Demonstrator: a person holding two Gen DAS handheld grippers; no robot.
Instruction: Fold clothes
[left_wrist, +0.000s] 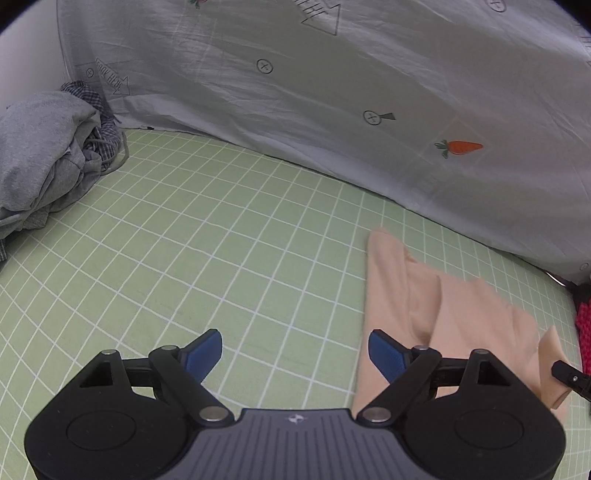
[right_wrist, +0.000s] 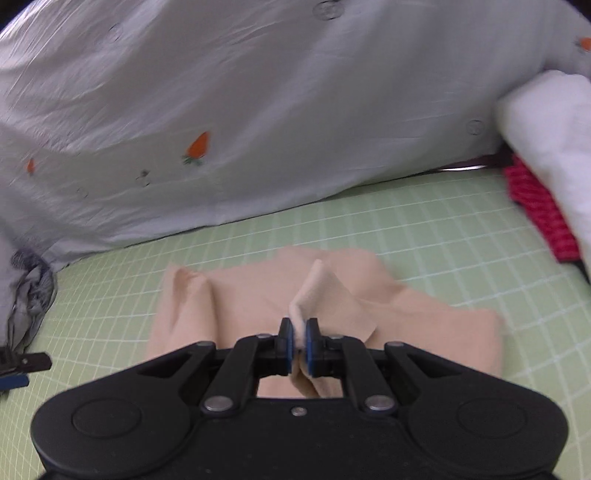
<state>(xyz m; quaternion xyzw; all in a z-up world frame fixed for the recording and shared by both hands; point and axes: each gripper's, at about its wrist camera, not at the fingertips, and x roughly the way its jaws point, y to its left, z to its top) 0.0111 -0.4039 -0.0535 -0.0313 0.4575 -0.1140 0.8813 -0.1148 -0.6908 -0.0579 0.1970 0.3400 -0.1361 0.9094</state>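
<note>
A peach-coloured garment (right_wrist: 258, 291) lies partly folded on the green grid mat (right_wrist: 424, 236). My right gripper (right_wrist: 299, 334) is shut on a raised fold of that garment, pinching the cloth between its blue pads. In the left wrist view the same garment (left_wrist: 417, 302) lies at the right, and my left gripper (left_wrist: 295, 350) stands open just left of its edge, above the mat (left_wrist: 221, 240), with nothing between its fingers. The tip of the right gripper (left_wrist: 570, 376) shows at the far right of that view.
A grey sheet with carrot prints (left_wrist: 332, 92) rises behind the mat. A heap of grey and checked clothes (left_wrist: 48, 155) sits at the back left. A red knit item (right_wrist: 539, 214) and a white bundle (right_wrist: 554, 129) lie at the right.
</note>
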